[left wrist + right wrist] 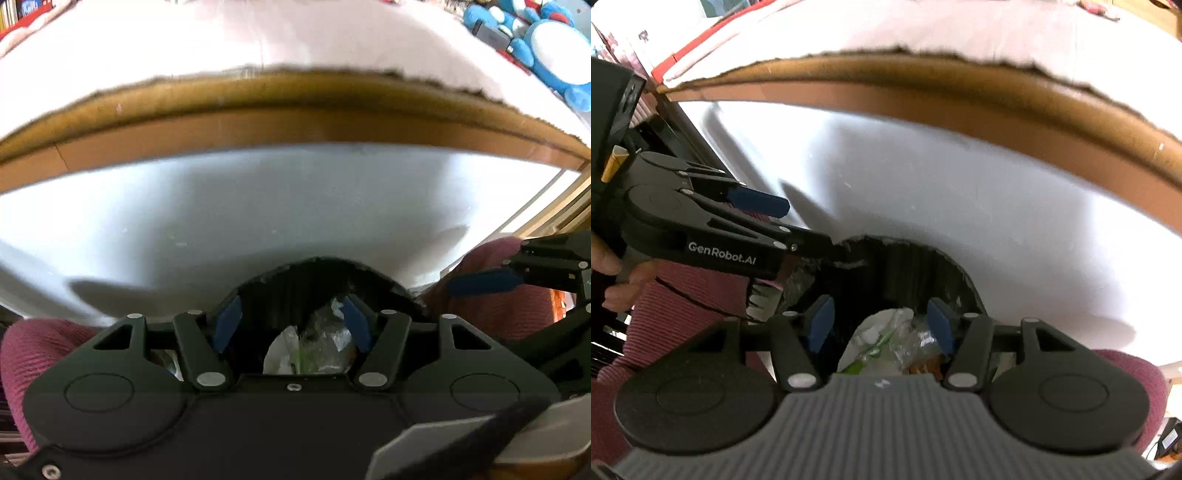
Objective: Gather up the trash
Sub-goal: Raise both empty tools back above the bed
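Grippers point(291, 325) point(881, 325) gape above bin rim point(945, 258); white floor point(258, 206) beyond.

- A black trash bin point(295, 284) with a ribbed inner wall stands open-topped against the white surface; only its far rim and part of its inside show.
- Inside the bin lies a heap of trash point(314, 343): a crumpled white paper or tissue piece point(875, 332) on the left, with a green streak along its edge, and crinkled clear plastic wrap point(916, 339) touching it on the right.
- Something orange-brown point(923, 365) peeks out beneath the plastic; what it is cannot be told.
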`<state>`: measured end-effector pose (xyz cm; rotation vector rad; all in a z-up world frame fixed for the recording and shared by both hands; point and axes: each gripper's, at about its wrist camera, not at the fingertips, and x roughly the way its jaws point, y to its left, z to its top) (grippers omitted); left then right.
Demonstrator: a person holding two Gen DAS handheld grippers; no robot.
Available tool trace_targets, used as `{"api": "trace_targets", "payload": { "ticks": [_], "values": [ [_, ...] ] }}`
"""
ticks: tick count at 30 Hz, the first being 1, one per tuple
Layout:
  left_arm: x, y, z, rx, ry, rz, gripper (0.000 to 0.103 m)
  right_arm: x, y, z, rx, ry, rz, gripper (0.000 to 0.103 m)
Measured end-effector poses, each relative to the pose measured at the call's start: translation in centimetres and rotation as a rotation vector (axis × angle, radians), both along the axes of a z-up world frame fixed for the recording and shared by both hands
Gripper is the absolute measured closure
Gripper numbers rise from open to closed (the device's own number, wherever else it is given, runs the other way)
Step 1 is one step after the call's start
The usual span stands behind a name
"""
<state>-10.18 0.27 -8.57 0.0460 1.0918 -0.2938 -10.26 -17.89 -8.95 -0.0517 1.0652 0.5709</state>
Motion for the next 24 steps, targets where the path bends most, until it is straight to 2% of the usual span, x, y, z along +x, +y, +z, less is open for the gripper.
{"api": "trace_targets", "payload": {
  "ticks": [4,7,13,18,24],
  "values": [
    [-0.4,0.4,3.5,-0.033,-0.086,-0.015,0.043,0.0,-0.7,3.4,0.057,-0.084,0.028,0.029],
    [-0.3,1.2,6.5,-0.074,-0.171,-0.001,0.038,0.5,-1.6,6.2,0.096,-0.164,0.022,0.025],
    [1.0,2.6,11.5,-0.107,-0.351,0.056,0.031,2.8,-2.9,10.0,0.088,-0.330,-0.052,0.022],
    [3.3,3.6,13.3,-0.116,-0.447,0.104,0.028,5.3,-3.6,11.4,0.050,-0.445,-0.120,0.020],
    [9.0,4.9,13.4,-0.134,-0.510,0.194,0.027,9.4,-3.5,11.4,0.032,-0.523,-0.173,0.019]
  ]
}}
